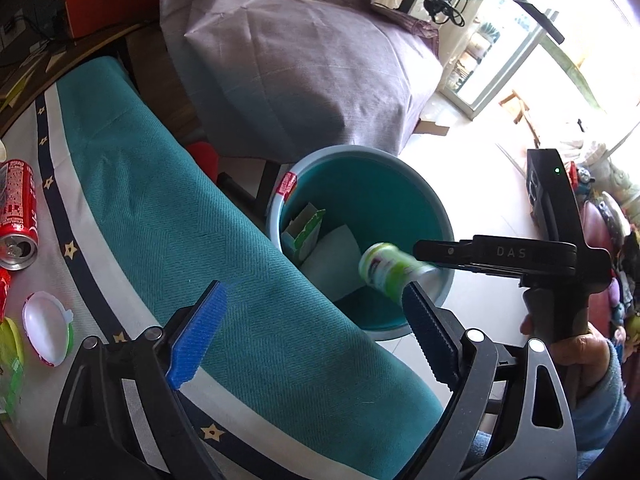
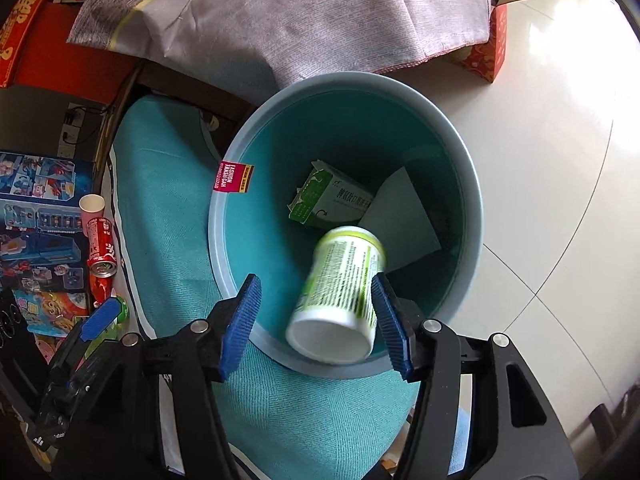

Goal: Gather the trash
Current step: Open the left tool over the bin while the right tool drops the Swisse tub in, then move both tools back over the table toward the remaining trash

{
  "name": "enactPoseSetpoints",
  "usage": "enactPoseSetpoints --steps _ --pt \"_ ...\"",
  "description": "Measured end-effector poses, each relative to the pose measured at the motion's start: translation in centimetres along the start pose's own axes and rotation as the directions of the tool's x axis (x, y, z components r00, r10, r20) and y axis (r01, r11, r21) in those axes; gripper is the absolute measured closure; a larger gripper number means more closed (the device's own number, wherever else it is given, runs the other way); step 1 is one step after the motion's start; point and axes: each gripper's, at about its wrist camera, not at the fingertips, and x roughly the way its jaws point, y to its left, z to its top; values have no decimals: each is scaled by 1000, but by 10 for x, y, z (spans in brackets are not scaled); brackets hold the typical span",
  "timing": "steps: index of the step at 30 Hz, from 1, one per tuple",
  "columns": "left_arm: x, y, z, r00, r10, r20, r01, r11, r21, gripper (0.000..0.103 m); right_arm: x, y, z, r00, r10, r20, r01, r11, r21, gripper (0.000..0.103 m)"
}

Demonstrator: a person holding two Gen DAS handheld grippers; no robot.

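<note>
While the cup (image 2: 340, 296) drops over the bin (image 2: 476, 184) from the right gripper (image 2: 316, 324)'s parted jaws, hold above the bin's mouth; the left gripper (image 1: 312, 336) hangs released, empty.

The left gripper (image 1: 312, 332) is pointed steeply downward, its blue-padded fingers (image 1: 196, 336) spread wide with nothing held between them. The right gripper (image 2: 316, 324) is likewise tilted downward; its fingers (image 2: 240, 328) are parted, and only the right-hand pad is seen against a blurred cup, the left pad standing clear of it. In the left wrist view, the right gripper's handle is gripped by a hand (image 1: 576, 348) in a light blue sleeve.
</note>
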Motion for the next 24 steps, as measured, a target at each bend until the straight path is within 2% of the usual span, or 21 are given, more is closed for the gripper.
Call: enactPoseSetpoints --steps 4,10,14,24 --pt "-8 8 -6 1000 -6 15 6 1000 -27 13 -2 9 0 1000 -7 7 7 1000 -17 44" --pt "-23 18 -16 999 1 41 1 999 -41 13 -7 20 -4 999 -31 24 32 999 -31 27" --pt "-33 27 -24 998 2 57 1 998 -55 13 -9 29 -7 998 -51 23 52 998 -26 22" --pt "-73 63 -53 993 28 115 -13 991 -133 12 -13 90 -29 998 -55 25 58 988 -140 21"
